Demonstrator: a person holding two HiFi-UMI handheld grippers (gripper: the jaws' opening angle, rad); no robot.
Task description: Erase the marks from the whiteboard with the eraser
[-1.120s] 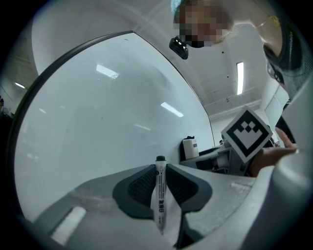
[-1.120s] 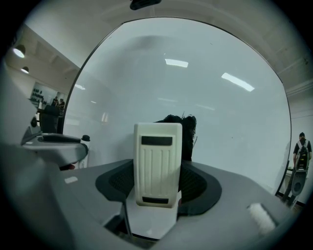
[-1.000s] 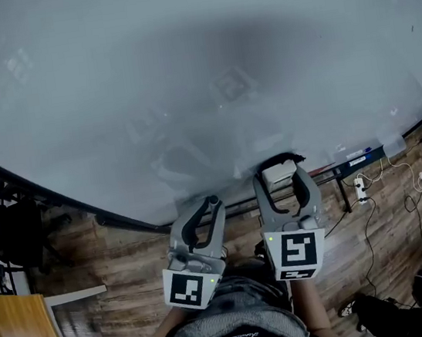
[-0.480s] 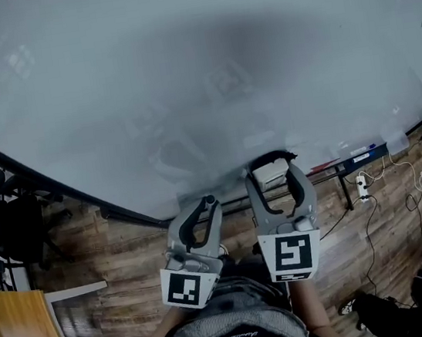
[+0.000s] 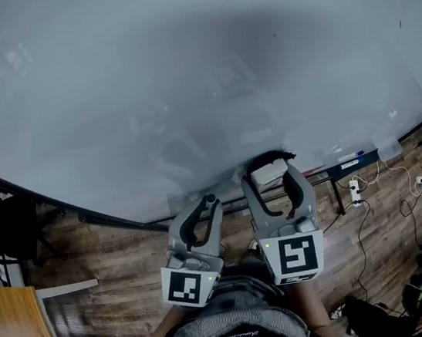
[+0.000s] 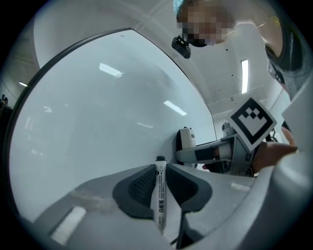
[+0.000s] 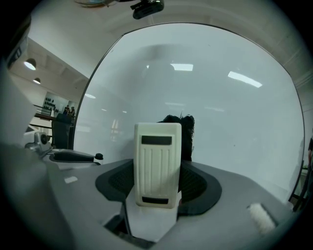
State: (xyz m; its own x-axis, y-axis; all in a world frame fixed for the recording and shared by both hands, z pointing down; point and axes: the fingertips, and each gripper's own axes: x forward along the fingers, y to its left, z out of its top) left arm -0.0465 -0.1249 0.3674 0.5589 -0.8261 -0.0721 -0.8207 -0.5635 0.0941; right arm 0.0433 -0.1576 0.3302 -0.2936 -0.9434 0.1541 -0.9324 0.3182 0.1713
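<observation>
The right gripper's (image 5: 274, 164) jaws are clamped on the white eraser (image 7: 157, 161), whose black felt faces the whiteboard (image 5: 181, 67) near its lower edge. Just beside it, the left gripper's (image 5: 209, 203) jaws are pinched tight on a marker (image 6: 160, 195) that points toward the whiteboard.

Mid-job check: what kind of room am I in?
Probably an office or lab: a large wall whiteboard, a wood-pattern floor with a power strip, and a ceiling strip light.

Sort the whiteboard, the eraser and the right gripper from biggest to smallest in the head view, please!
1. whiteboard, fills most of the view.
2. right gripper, though nearer the camera.
3. eraser, held between its jaws.
</observation>
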